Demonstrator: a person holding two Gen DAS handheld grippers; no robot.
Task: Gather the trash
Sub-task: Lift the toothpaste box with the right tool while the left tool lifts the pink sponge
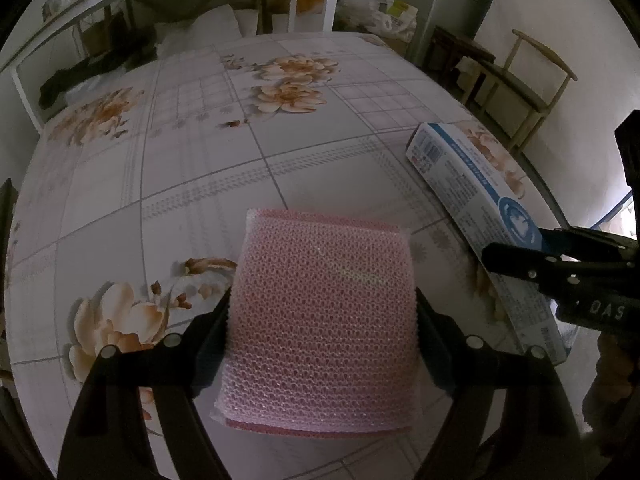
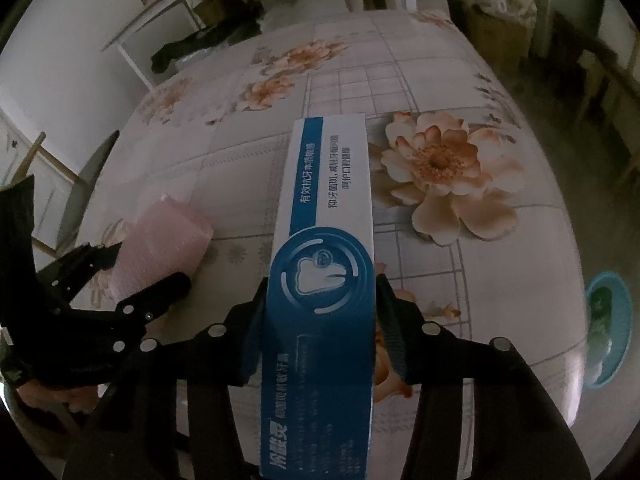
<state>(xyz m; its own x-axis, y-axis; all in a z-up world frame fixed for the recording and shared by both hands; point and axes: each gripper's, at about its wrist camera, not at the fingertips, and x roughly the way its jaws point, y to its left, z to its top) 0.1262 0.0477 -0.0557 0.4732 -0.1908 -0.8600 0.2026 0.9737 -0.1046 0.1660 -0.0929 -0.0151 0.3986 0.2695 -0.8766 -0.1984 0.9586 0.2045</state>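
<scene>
The left hand-held gripper (image 1: 322,312) has a pink sponge (image 1: 320,320) between its two black fingers. Both fingers press on the sponge's sides, so it is grasping the sponge. The sponge is wrapped in bumpy clear plastic and sits near the front of the counter (image 1: 200,168), which has a cloth with big flowers on it.

The right hand-held gripper (image 2: 322,312) has a long blue and white box (image 2: 324,240) between its fingers. The fingers sit right against the box's two long sides, so it looks like it is grasping the box. The box lies flat on the counter, to the right of the sponge, and points away to the far side.

A blue bowl (image 2: 608,328) sits low down past the counter's right edge.
</scene>
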